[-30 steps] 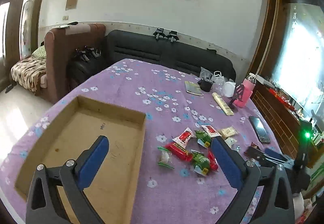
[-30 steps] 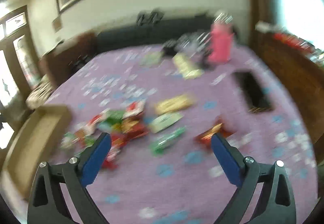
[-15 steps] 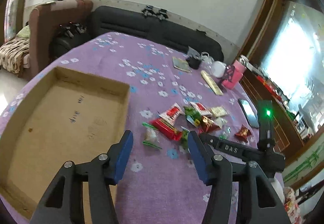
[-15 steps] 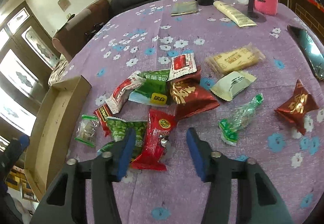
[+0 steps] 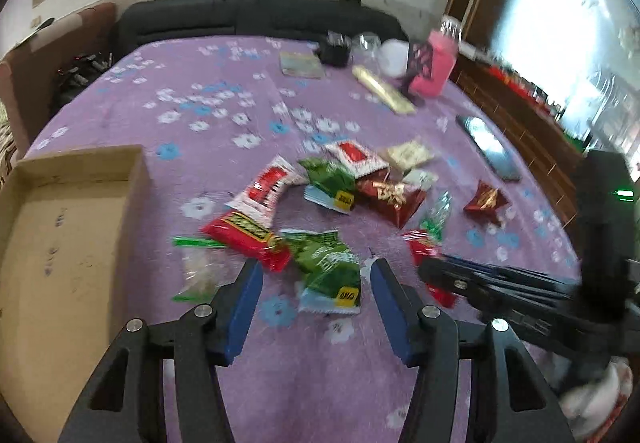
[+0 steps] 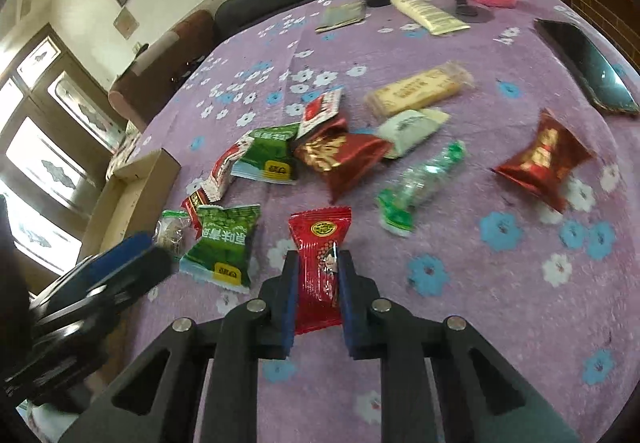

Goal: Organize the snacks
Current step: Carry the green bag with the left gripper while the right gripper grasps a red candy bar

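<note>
Now your right gripper (image 6: 318, 263) pinches the red snack packet (image 6: 320, 263); left fingers (image 5: 248, 295) (half open, empty) straddle the green packet (image 5: 328, 271) beside it.

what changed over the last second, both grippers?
The right gripper dropped onto the snacks and its jaws have just closed on the red packet. The left gripper came down over the green packet, jaws half closed, not gripping. The box and other snacks stayed put.
</note>
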`<state>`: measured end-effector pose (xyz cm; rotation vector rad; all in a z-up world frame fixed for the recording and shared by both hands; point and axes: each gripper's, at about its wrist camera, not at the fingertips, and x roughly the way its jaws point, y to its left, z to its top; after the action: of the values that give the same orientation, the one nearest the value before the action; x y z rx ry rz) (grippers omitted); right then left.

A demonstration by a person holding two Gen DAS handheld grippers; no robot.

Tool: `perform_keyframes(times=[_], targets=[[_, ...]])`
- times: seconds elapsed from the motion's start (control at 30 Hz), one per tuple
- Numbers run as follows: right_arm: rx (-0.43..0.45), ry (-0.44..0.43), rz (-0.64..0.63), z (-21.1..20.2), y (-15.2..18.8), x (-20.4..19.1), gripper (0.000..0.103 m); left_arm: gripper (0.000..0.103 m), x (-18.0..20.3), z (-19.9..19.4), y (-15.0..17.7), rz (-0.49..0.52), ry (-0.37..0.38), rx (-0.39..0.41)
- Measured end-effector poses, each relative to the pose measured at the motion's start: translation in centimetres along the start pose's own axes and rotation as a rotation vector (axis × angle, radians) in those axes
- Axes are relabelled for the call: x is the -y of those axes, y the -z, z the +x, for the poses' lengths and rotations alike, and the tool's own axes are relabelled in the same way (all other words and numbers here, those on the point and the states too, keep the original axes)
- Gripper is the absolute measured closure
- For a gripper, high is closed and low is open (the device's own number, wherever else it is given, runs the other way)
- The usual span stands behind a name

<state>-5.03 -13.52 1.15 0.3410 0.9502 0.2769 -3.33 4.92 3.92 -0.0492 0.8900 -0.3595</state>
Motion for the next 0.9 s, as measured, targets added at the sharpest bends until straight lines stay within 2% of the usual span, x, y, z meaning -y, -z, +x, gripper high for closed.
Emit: perform_keyframes(times=[0.07,0.23,0.33,0.4,0.57,0.7,0.77,0.9], targets=[[0.012,-0.009,0.005,-0.6,0.2,0.3,0.086,0.044,0.6,1.1,-0.3,0.014,0.006,-0.024],[0.033,-0.017,0.009,-1.5,0.5,0.7,0.086,0.044,2.2,3.7,-0.2,0.065,-0.038,-0.068],[0.039,-0.021,0.015,-1.9,0.7,1.0,0.086,0.062,2.2,3.8,-0.1,0.052,-0.03,-0.062],[0.045,-0.016,0.013,-2.3,0.8,1.0,0.086,0.062,1.8,3.5,-0.1,0.024,-0.014,-0.058],[0.06,-0.019,0.018,-3.1,0.9,0.7,0.086,0.063,0.4,0.5,0.1,-0.042,0.053,-0.002],[0.067,-0.038,-0.015,-3.9,0.9,-1.4,0.086,0.063,-2.4,-4.1,0.9,-0.122,0.1,0.061],[0.066,-0.055,-0.039,-4.1,0.9,-2.8,0.086,0.062,-4.2,-6.2,1.3,-0.157,0.091,0.089],[0.054,-0.102,-0.115,-4.0,0.9,-7.2,0.086,0.062,-9.1,-10.0,2.7,-0.232,-0.002,0.139]])
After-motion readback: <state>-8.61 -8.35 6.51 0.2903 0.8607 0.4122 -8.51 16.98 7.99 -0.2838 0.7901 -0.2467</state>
